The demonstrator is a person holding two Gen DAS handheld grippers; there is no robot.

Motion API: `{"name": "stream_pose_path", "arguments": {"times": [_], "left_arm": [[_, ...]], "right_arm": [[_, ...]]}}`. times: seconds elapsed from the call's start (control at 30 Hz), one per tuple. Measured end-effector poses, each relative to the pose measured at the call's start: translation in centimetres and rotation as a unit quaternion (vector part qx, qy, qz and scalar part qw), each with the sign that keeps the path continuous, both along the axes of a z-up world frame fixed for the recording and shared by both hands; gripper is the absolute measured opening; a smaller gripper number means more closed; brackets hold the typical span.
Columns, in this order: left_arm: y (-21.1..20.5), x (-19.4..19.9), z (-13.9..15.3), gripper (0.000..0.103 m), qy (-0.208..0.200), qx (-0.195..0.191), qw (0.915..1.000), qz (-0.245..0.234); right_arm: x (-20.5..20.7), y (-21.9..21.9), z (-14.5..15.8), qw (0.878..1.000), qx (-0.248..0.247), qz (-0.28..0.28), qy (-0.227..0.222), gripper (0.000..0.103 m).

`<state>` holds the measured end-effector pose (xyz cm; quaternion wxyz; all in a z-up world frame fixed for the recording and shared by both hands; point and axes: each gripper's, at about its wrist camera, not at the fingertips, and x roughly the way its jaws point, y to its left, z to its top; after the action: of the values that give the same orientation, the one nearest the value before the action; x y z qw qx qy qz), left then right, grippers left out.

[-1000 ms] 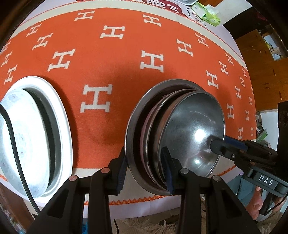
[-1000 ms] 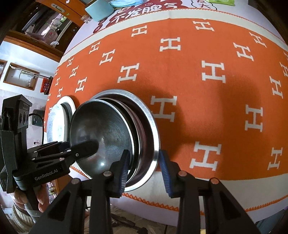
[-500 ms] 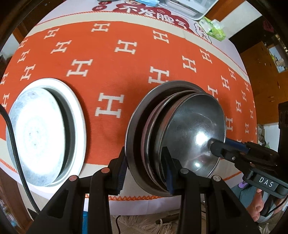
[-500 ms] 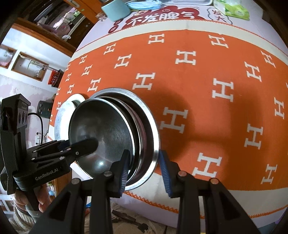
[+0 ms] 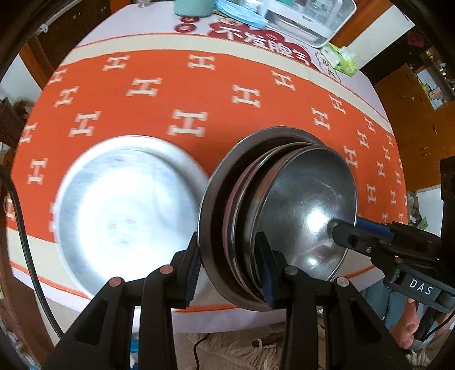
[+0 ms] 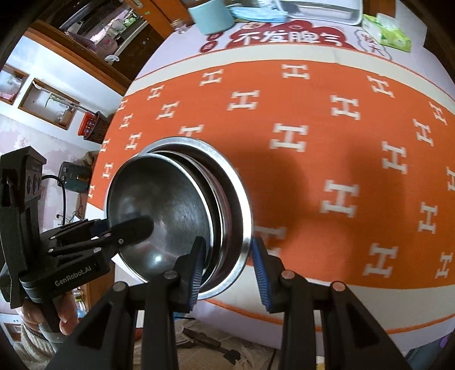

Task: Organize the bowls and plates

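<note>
A stack of nested steel plates and bowls [image 5: 284,199] hangs tilted on edge above the orange cloth, held from both sides. My left gripper [image 5: 229,264] is shut on its near rim, one finger inside the top bowl. My right gripper [image 6: 227,266] is shut on the opposite rim; the stack also shows in the right wrist view [image 6: 176,210]. A large steel plate [image 5: 122,207] lies flat on the cloth to the left of the stack.
The orange H-patterned cloth [image 5: 199,94] covers the table. At the far edge stand a teal cup [image 6: 210,14], a metal tray [image 5: 310,20] and a green tissue pack [image 6: 389,31]. The table's near edge is just below the stack.
Both grippers have risen with the stack and tilted back, so more of the far table shows. The large flat plate now sits closer to the stack in the left wrist view.
</note>
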<state>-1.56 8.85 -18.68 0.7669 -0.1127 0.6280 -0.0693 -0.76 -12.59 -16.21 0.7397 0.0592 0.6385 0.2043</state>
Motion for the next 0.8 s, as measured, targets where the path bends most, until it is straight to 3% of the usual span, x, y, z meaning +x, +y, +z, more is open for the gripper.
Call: {"name": "stream_pose_path", "arguments": {"times": [0.4, 0.7, 0.8], "left_arm": [[11.1, -0.7, -2.1, 0.035, 0.017, 0.018, 0.9997, 0.001], [14.3, -0.9, -4.6, 0.036, 0.041, 0.008, 0.9991, -0.003], [14.7, -0.8, -5.1, 0.037, 0.046, -0.002, 0.9989, -0.006]], "right_arm": [[-0.8, 11.2, -2.2, 1.0, 0.008, 0.008, 0.016, 0.033], [-0.5, 15.0, -4.4, 0.999, -0.007, 0.015, 0.051, 0.033], [-0.4, 15.2, -4.3, 0.999, -0.008, 0.01, 0.044, 0.033]]}}
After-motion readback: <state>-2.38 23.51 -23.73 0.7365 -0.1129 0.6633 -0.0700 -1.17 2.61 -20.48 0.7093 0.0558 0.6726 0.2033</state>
